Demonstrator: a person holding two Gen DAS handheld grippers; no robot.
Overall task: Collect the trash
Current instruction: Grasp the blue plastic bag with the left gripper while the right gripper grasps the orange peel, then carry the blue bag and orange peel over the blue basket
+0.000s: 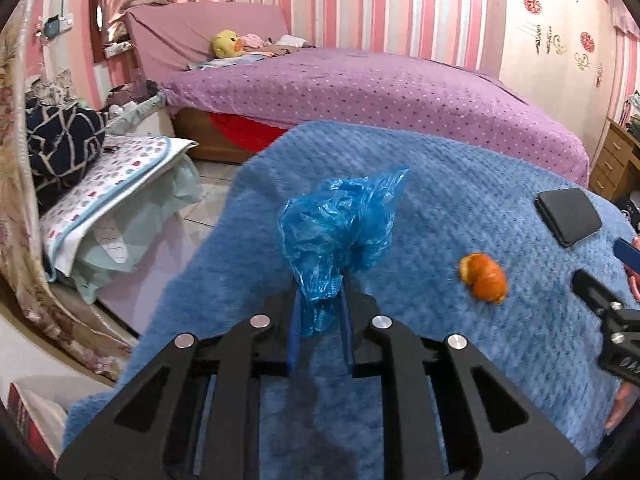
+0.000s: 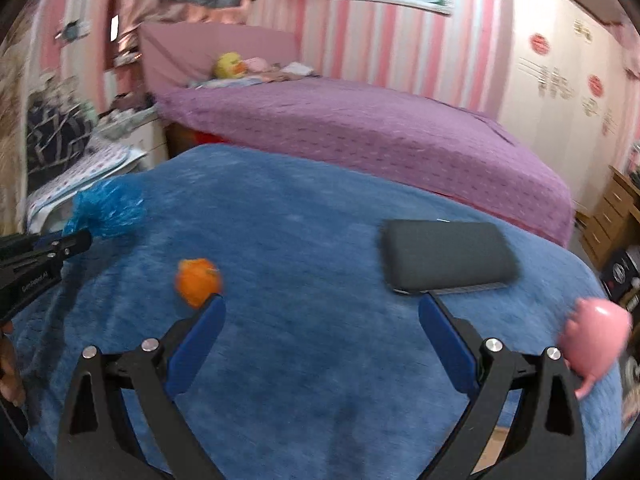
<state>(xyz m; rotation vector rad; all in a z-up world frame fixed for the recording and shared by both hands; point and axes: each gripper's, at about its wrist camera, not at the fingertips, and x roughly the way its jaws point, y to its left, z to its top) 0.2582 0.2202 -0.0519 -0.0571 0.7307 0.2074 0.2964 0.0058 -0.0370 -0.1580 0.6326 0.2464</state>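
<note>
A pink-striped bedroom, seen first from the left wrist: a purple bed (image 1: pixel 360 92) runs across the back, and in front of it lies a blue blanket (image 1: pixel 440 184) that serves as the work surface. The left gripper (image 1: pixel 320 300) is clamped narrow on a crumpled blue bag (image 1: pixel 340 224), which stands up from between its fingers above the blanket. An orange peel (image 1: pixel 484 276) lies on the blanket to the right, well apart from the bag, with a dark wallet (image 1: pixel 568 216) beyond it. The right gripper (image 1: pixel 608 312) shows at the right edge.

From the right wrist, the same blanket (image 2: pixel 320 220) fills the middle, the bed (image 2: pixel 380 136) behind. The right gripper (image 2: pixel 320 312) is spread wide and holds nothing; its left fingertip sits just beside the peel (image 2: pixel 198 280). The wallet (image 2: pixel 444 256) lies near the right fingertip, and a pink toy (image 2: pixel 596 336) sits at the blanket's edge.

Risks, as I judge them: the soft pile could let the peel sink or roll as the fingers close, so they pinch blanket instead. The bag is bunched shut in the left grip, so dropping the peel in could miss. The wide jaws might also nudge the wallet.
</note>
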